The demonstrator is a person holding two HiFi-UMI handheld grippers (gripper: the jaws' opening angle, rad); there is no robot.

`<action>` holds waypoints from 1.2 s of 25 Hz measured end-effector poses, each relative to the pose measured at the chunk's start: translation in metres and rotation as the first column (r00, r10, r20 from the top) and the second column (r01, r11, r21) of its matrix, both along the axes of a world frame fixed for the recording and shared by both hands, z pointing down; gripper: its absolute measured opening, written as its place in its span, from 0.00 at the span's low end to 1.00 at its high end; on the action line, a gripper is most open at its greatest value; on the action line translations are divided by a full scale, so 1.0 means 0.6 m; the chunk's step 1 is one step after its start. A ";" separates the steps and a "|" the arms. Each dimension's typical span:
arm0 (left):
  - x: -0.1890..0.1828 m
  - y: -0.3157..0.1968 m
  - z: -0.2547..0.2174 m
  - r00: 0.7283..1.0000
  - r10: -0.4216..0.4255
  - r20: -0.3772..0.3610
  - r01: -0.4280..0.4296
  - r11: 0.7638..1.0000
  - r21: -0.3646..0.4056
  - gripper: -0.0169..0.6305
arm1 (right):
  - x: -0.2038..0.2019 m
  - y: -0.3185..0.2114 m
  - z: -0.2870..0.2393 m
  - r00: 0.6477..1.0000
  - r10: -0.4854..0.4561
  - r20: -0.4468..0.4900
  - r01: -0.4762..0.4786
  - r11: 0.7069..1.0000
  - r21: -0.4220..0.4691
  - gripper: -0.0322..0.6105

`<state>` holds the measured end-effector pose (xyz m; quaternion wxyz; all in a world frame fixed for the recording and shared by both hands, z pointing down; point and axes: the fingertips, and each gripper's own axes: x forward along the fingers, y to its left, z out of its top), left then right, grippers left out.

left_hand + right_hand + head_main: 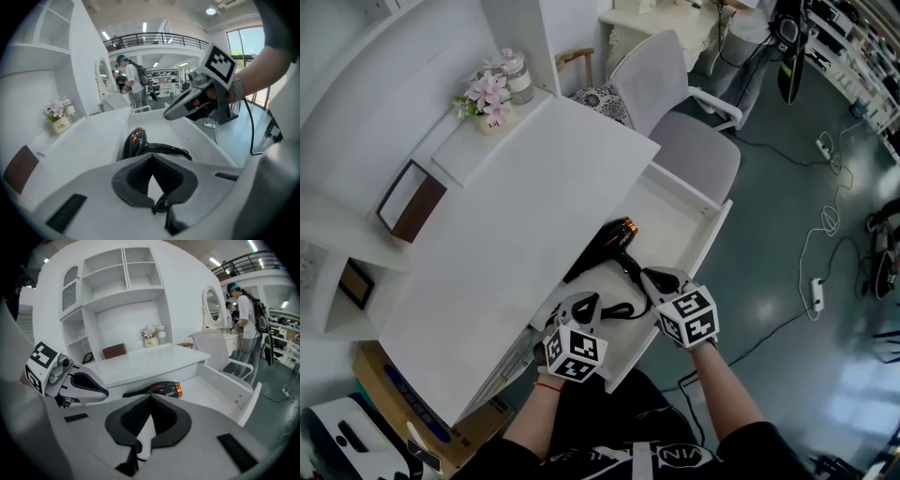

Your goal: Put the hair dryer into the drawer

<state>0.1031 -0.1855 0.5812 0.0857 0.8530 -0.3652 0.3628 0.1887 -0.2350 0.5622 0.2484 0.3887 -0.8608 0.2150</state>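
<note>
The dryer (614, 240) lies in the open drawer (675, 211). The left gripper (151, 163) and right gripper (151, 401) hover above its front edge, jaws together on nothing; we judge placement done.

The white flat desk top (516, 216) has a raised rear ledge. On it stand a small pot of pink flowers (490, 97) and a clear glass jar (518, 77), just beside each other. A white mesh-back chair with a grey seat (694, 155) stands near the desk. A white power strip (817, 293) lies on the grey-green floor (787, 216).
</note>
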 end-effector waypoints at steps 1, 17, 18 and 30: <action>-0.005 -0.005 -0.013 0.999 -0.030 -0.035 0.030 0.999 0.017 0.03 | 0.004 0.002 -0.013 1.000 0.011 0.014 -0.011 1.000 0.027 0.05; -0.144 -0.028 -0.227 0.897 -0.253 -0.362 0.344 0.915 0.213 0.03 | 0.054 0.031 -0.208 0.977 0.109 0.185 -0.158 0.949 0.273 0.05; -0.151 -0.026 -0.239 0.892 -0.255 -0.372 0.354 0.907 0.226 0.03 | 0.055 0.034 -0.219 0.975 0.110 0.192 -0.163 0.945 0.285 0.05; -0.212 -0.010 -0.363 0.845 -0.256 -0.470 0.447 0.820 0.358 0.03 | 0.058 0.059 -0.334 0.960 0.091 0.264 -0.195 0.894 0.404 0.05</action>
